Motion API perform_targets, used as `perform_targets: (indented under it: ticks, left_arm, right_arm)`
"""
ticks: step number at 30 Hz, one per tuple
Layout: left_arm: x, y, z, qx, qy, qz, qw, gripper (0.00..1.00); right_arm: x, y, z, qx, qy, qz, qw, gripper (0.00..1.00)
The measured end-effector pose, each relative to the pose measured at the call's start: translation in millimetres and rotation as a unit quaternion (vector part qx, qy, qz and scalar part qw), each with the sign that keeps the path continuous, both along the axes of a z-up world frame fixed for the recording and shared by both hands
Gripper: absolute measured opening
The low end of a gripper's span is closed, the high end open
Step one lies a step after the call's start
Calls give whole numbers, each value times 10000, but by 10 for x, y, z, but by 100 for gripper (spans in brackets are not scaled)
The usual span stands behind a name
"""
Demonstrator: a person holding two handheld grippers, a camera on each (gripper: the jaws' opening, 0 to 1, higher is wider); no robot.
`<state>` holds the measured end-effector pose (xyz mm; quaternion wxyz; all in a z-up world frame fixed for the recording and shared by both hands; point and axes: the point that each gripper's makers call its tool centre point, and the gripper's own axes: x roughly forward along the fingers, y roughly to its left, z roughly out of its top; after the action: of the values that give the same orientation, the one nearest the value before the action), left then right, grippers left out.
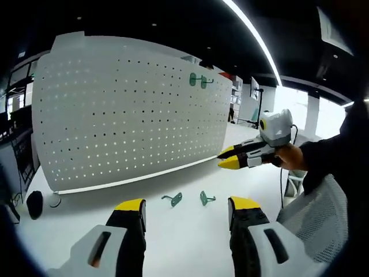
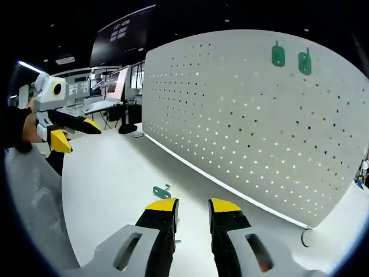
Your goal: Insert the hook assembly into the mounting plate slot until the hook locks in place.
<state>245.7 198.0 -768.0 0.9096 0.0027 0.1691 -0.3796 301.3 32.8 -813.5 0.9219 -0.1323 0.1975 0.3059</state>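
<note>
Yellow-tipped black jaws rise from the bottom of the left gripper view: the left gripper (image 1: pixel 187 209) stands released, a wide gap between its tips, nothing held. It hovers above the white counter (image 1: pixel 173 236). Just beyond the tips lie two green hooks, one loose hook (image 1: pixel 173 199) on the left and a second loose hook (image 1: pixel 206 198) on the right, near each other but apart, both flat on the counter. Behind them stands the white pegboard (image 1: pixel 127 115), upright and studded with rows of small holes, and near its upper right two mounted hooks (image 1: pixel 199 80) hang side by side, the same green.

In the right gripper view, the right gripper (image 2: pixel 192 208) is released too, its tips a narrow gap apart with nothing between them. Just past its left tip lies a green hook (image 2: pixel 162 190) on the counter (image 2: pixel 109 173). The pegboard (image 2: pixel 259 127) sweeps across, with two green plates (image 2: pixel 291 57) mounted near its top edge. The other gripper enters each view from the side, held in a hand, its jaws slightly parted. No writing on the hooks or board can be read.
</note>
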Motion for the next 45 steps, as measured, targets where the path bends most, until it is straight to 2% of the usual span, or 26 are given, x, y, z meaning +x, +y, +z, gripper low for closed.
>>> perform_targets:
  ticks: [4, 9, 18, 27, 38, 41, 45]
  left_arm:
    - [39, 30, -8, 26, -15, 26, 10000, 59]
    - [65, 39, 35, -160, 14, 48, 9999, 59]
    - [45, -13, 2, -229, 132, -88, 9996, 58]
    - [-7, -91, -14, -194, 171, -270, 9993, 58]
    - [2, -62, 48, -268, 94, -227, 9993, 58]
    - [1, -59, 46, -261, 92, -225, 9994, 57]
    - [-3, -67, 28, -193, 94, -245, 9995, 57]
  right_arm:
    - [-27, 82, -228, -75, 244, 274, 9993, 18]
    - [-106, 93, -488, -179, 550, 524, 9970, 16]
    - [-106, 142, -753, -330, 839, 692, 9935, 11]
    - [-158, 155, -825, -343, 996, 753, 9916, 8]
    - [-135, 205, -912, -419, 1175, 787, 9891, 7]
    - [-143, 212, -906, -434, 1178, 805, 9888, 2]
    - [-150, 208, -865, -523, 1090, 863, 9889, 1]
